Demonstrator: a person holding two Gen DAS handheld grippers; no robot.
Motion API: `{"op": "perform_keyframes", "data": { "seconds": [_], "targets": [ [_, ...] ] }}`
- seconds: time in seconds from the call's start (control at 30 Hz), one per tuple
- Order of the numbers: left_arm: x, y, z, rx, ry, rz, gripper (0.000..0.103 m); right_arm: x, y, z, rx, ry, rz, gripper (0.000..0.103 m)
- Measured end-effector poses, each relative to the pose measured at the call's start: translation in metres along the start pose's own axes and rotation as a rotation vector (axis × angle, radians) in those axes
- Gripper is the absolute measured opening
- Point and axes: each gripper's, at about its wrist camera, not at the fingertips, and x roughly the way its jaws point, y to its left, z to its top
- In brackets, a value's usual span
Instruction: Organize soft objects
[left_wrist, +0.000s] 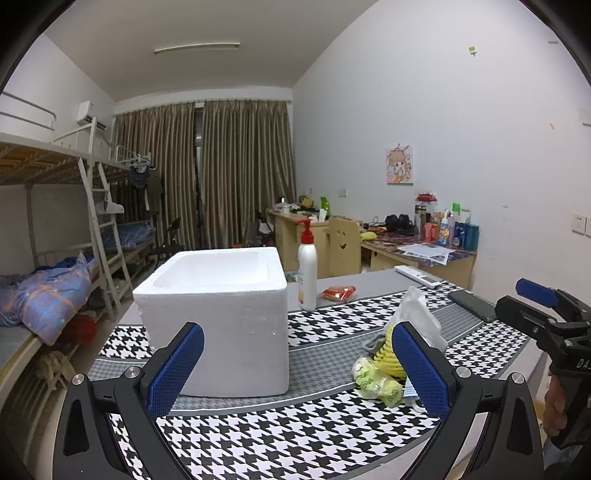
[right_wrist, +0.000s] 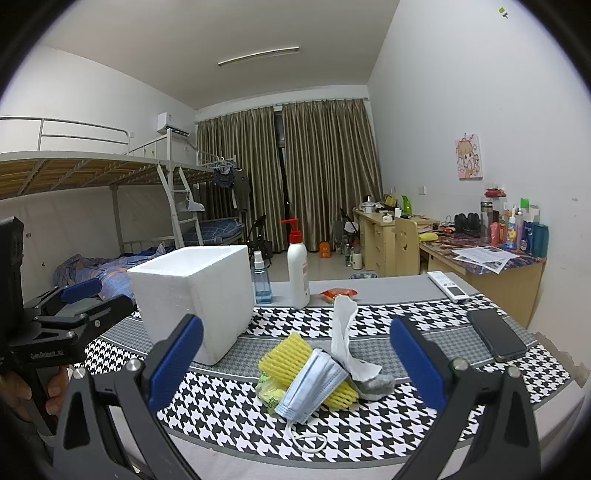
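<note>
A white foam box (left_wrist: 218, 314) (right_wrist: 195, 291) stands open-topped on the houndstooth cloth. Right of it lies a pile of soft things: a yellow foam net (right_wrist: 286, 354) (left_wrist: 388, 354), a blue face mask (right_wrist: 314, 384), a white plastic bag (right_wrist: 345, 336) (left_wrist: 417, 317), a grey sock (right_wrist: 375, 386) and a green-printed bag (left_wrist: 373, 380). My left gripper (left_wrist: 297, 369) is open and empty, in front of the box. My right gripper (right_wrist: 295, 365) is open and empty, just short of the pile. Each gripper shows at the edge of the other's view.
Behind the box stand a white pump bottle (right_wrist: 298, 269) (left_wrist: 307, 266) and a blue spray bottle (right_wrist: 262, 277). A red packet (right_wrist: 338, 293), a white remote (right_wrist: 448, 286) and a black phone (right_wrist: 496, 334) lie on the table's far and right side.
</note>
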Motion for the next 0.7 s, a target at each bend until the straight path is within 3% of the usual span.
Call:
{"op": "perform_keyframes", "data": {
  "seconds": [0.7],
  "targets": [
    [0.0011,0.0003,0.0011,0.01,-0.002,0.015,0.102,0.0036,0.0013,0.0006,-0.011,0.013,-0.007,0.102]
  ]
}}
